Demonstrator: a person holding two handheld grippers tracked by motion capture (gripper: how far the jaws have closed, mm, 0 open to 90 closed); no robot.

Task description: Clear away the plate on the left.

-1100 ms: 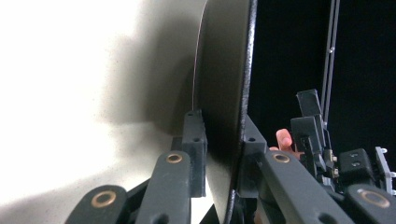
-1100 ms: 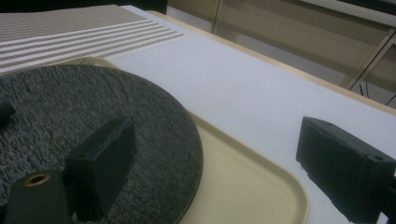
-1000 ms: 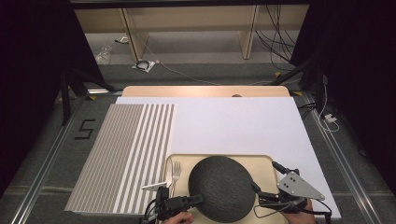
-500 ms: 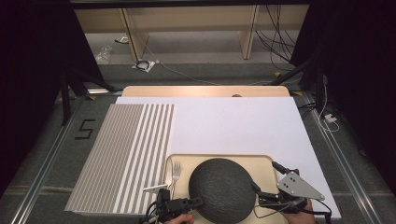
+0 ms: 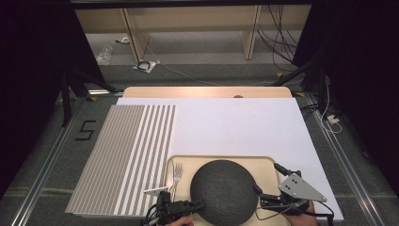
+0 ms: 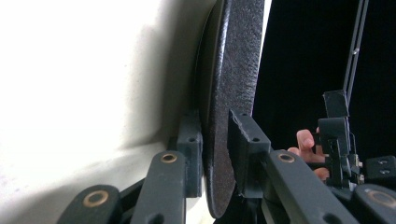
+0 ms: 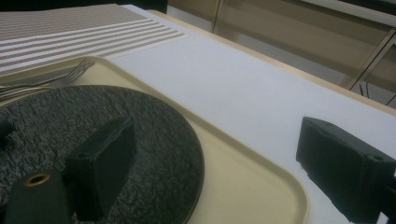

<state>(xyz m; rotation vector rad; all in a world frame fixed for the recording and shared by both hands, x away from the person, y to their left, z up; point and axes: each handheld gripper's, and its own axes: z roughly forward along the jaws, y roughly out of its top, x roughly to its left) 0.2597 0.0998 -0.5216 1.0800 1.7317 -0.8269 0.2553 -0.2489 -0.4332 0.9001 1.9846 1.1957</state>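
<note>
black plate (image 5: 224,192) on tray (image 5: 266,162), left gripper (image 6: 215,154) straddles its rim — pads apart, right gripper (image 7: 210,168) wide open

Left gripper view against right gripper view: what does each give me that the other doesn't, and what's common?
Left gripper view: the left gripper has its jaws either side of the dark plate, seen edge-on at the rim. The jaws have just been opening, and I cannot tell whether the pads press. Farther off are fingers of the other hand at the right gripper.
Right gripper view: the plate's top face, a fork beside it, the striped mat, the white sheet, and its own jaws wide apart, gripping nothing.
Shared: the plate lying in the cream tray.
</note>
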